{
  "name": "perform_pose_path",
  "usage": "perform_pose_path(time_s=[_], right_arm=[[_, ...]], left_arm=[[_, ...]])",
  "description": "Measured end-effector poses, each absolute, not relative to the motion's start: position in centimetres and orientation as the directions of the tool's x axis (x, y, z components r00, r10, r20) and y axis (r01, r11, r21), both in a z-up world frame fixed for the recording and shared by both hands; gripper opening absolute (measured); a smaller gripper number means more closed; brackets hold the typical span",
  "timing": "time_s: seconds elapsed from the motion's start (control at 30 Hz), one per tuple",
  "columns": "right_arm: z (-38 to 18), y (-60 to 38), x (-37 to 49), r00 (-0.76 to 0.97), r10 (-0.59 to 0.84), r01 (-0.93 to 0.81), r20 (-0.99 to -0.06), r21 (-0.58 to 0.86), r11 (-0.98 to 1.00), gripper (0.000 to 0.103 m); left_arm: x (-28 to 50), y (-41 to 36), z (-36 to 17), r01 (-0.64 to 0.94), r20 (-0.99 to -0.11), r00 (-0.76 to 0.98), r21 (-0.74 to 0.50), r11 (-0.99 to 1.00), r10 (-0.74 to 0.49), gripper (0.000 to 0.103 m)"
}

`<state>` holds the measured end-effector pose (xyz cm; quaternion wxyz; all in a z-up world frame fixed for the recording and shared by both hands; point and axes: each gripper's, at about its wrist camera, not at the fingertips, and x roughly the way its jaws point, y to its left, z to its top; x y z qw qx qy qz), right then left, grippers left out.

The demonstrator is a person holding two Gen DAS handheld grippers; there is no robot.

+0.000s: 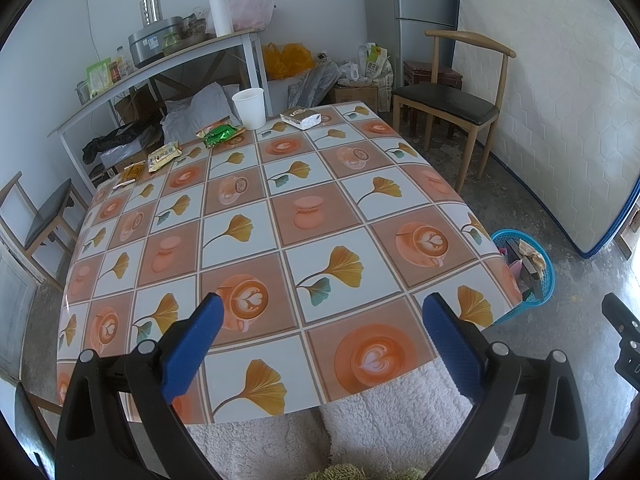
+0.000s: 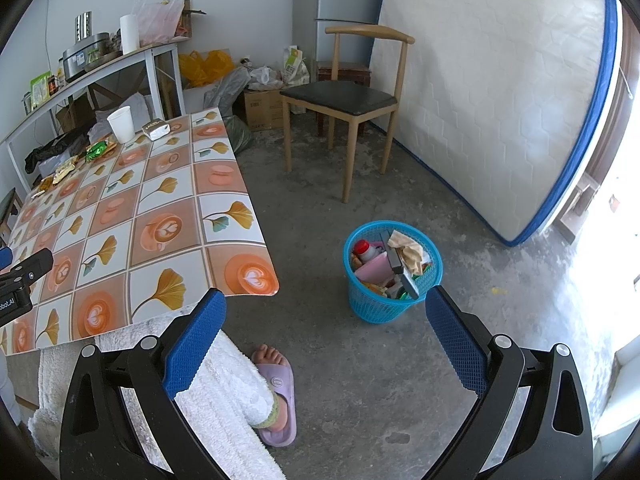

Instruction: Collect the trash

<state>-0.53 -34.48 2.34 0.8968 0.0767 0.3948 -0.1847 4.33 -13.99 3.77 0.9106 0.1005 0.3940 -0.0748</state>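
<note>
Both claws empty and spread wide — left claw [image 1: 320,320] hovers over the near edge of the counter [image 1: 280,216], right claw [image 2: 324,320] hangs off the counter's right side, above bare floor, aimed toward the blue basket [image 2: 390,276].

Step in hand, as I judge it: between pickups, nothing held, so the next piece of trash needs fetching.

Trash is all at the far edge of the counter, taking the white paper cup [image 1: 249,107] as landmark: foil-wrapped packet [image 1: 301,117] just right of the cup, green wrapper [image 1: 221,136] just left and nearer, yellow snack packet [image 1: 163,156] further left, small orange wrapper [image 1: 134,172] beyond that, close to the far-left corner. The basket sits on the floor well right of the cup, off the counter's near-right corner, already heaped with rubbish.

Next move calls for a long reach across the whole counter — middle is bare, so the path is free. Wrappers lie flat, so probably a low, shallow pinch at an edge. The cup stands upright and looks easy to tip.

Floor between counter edge and basket is open; wooden chair [image 2: 344,96] stands well behind the basket, out of the way. The person's slippered foot [image 2: 276,392] is near the counter's near-right corner.
</note>
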Motion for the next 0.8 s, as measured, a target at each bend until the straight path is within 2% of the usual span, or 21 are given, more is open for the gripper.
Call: perform_pose_path(time_s=[0.8], right_arm=[[2.38,-34.41,-0.52,0.621,-0.271,0.393,-0.735,-0.008,0.919,0.096]], left_arm=[[4.19,-13.79,3.63,0.217,-0.734,0.676,0.118,0.969,-0.062,0.097]])
